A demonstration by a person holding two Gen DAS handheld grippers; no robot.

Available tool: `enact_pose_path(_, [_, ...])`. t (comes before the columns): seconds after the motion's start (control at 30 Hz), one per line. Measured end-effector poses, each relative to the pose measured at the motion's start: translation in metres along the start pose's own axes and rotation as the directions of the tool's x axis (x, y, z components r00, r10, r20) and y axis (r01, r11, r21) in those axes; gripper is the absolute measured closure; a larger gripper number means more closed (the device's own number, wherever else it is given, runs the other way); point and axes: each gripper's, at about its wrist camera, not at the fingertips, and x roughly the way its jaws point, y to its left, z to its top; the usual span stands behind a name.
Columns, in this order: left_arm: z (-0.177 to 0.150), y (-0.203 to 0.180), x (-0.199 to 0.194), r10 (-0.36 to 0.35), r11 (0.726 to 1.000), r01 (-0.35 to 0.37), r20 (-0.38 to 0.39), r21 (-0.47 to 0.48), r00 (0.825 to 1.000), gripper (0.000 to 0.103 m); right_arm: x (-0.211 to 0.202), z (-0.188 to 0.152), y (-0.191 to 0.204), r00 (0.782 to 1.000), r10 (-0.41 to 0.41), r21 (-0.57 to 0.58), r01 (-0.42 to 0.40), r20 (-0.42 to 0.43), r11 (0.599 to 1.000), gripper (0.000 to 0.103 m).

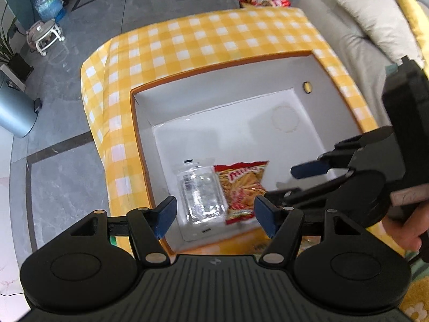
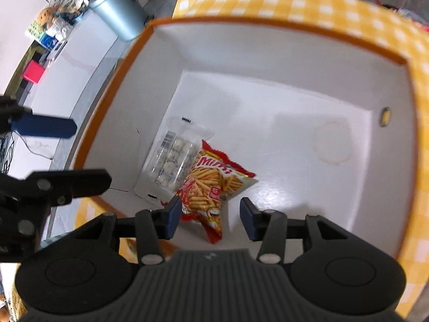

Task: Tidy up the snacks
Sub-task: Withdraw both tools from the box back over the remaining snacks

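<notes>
Two snack packets are seen lying side by side, touching, on the floor of a white box (image 1: 316, 69) with an orange rim, set on a tabletop (image 1: 203, 40) covered in yellow gingham. A clear packet (image 2: 171, 158) of pale round sweets sits beside a red bag of stick crisps (image 2: 211, 185). Above them the left gripper (image 1: 214, 216) is held wide open and empty; the right gripper (image 2: 209, 216) is parted, nothing gripped.

We see the clear plastic packet of round snacks (image 2: 171, 158) lying in the white orange-rimmed box (image 2: 268, 51), the red bag of stick snacks (image 2: 211, 185) touching its right side, on the yellow checked tablecloth (image 1: 203, 40).
</notes>
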Motion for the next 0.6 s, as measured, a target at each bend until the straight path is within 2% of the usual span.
enact_pose_path(0.2, [-0.027, -0.018, -0.047, -0.038, 0.999, 0.037, 0.101, 0.004, 0.994, 0.026, -0.063, -0.029, 0.008, 0.993, -0.031, 0.011, 0.030, 0.115, 1.000, 0.055])
enact_pose_path(0.37, [-0.057, -0.035, -0.086, -0.078, 0.997, 0.079, 0.196, 0.005, 0.977, 0.026, -0.108, -0.067, 0.024, 0.977, -0.046, 0.024, 0.042, 0.206, 0.999, 0.052])
enact_pose_path(0.6, [-0.107, -0.060, -0.108, -0.049, 0.998, 0.059, 0.296, -0.026, 0.954, 0.026, -0.142, -0.141, 0.040, 0.944, -0.097, 0.061, 0.082, 0.315, 0.995, 0.050])
